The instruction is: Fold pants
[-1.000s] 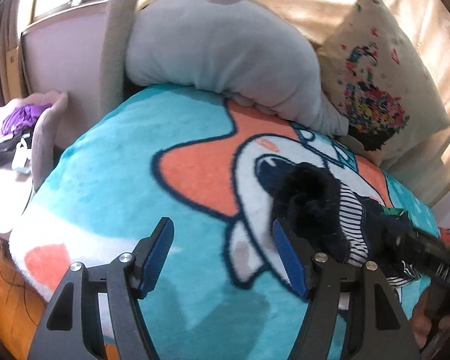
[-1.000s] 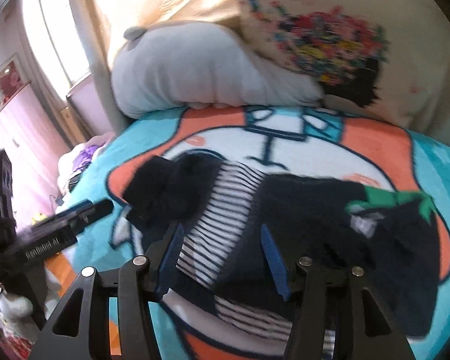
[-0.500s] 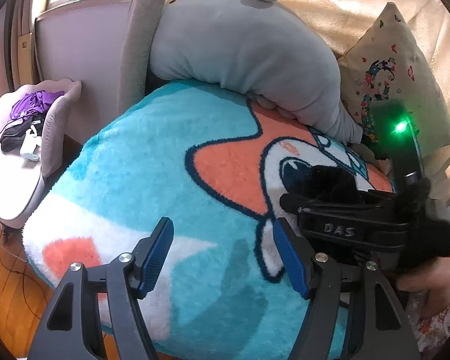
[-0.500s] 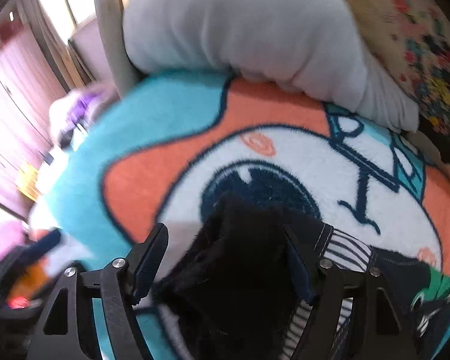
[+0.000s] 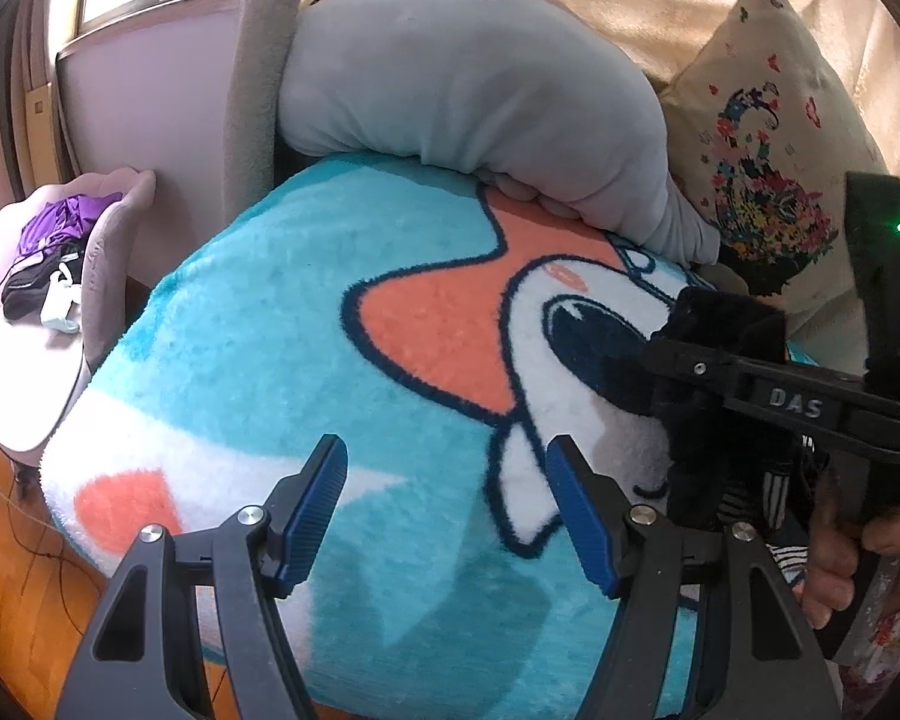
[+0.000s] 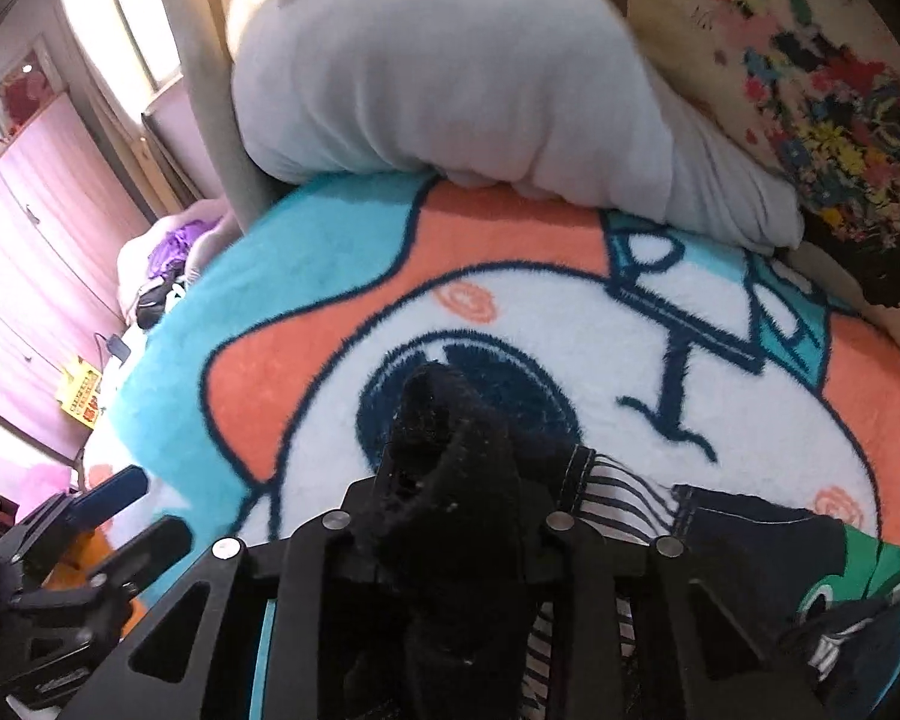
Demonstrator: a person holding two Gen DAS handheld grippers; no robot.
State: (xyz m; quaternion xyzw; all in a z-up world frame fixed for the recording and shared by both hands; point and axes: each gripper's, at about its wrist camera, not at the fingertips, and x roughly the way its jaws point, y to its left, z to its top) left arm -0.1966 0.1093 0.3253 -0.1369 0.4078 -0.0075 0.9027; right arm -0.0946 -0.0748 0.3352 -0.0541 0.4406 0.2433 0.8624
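The pants (image 6: 744, 534) are dark navy with a black fuzzy lining and a striped panel, lying on the cartoon blanket (image 6: 342, 276) at the lower right. My right gripper (image 6: 450, 492) is shut on a bunched black fuzzy end of the pants (image 6: 444, 420) and holds it up off the blanket. In the left wrist view that black end (image 5: 720, 330) hangs from the right gripper (image 5: 666, 372) at the right edge. My left gripper (image 5: 447, 504) is open and empty above the blanket (image 5: 270, 330), to the left of the pants.
A grey plush pillow (image 5: 462, 78) and a cream floral cushion (image 5: 762, 180) lie at the back of the bed. A pink chair (image 5: 48, 276) with clothes stands to the left. The blanket's left edge drops to a wooden floor (image 5: 6, 588).
My right gripper went from open over the pants to shut on the black fuzzy end, lifting it. My left gripper stayed open and drew back to the left, away from the pants.
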